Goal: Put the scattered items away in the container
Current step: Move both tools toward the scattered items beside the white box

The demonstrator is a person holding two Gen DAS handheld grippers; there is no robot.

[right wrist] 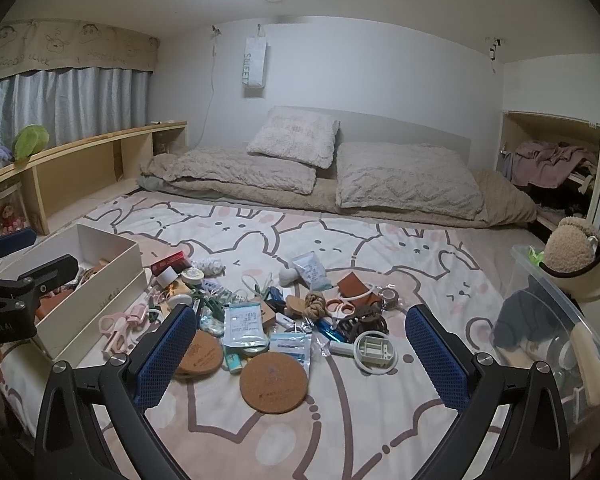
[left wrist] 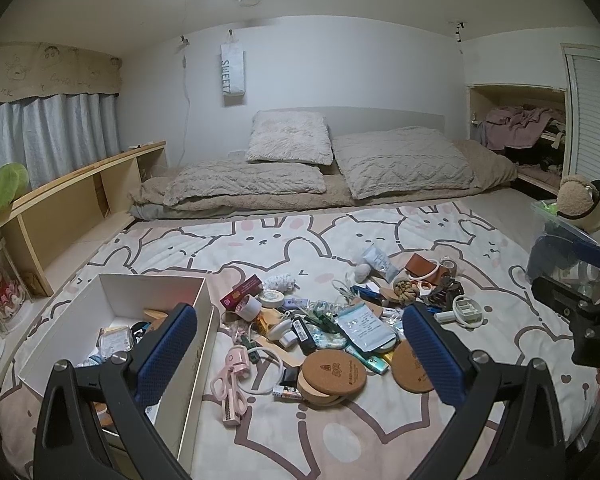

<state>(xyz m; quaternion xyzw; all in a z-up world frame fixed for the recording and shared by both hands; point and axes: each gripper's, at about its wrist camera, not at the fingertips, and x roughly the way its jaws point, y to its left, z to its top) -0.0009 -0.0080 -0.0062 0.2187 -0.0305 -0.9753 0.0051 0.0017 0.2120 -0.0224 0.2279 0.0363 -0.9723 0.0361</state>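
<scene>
A white open box (left wrist: 112,292) sits on the bed at the left and holds a few small items; it also shows in the right wrist view (right wrist: 100,280). A pile of small items lies on the rabbit-print sheet: cork coasters (left wrist: 334,370) (right wrist: 273,383), pink scissors (left wrist: 224,380), a white pouch (left wrist: 365,326), a white ring-shaped case (right wrist: 375,349), a dark hair claw (right wrist: 364,318). My left gripper (left wrist: 300,364) is open and empty above the pile's near edge. My right gripper (right wrist: 300,360) is open and empty above the coasters.
A clear plastic bin (right wrist: 556,336) with clothes and a plush toy (right wrist: 572,246) stands at the right. Pillows (left wrist: 400,160) and a folded blanket lie at the bed's head. A wooden shelf (left wrist: 72,200) runs along the left wall.
</scene>
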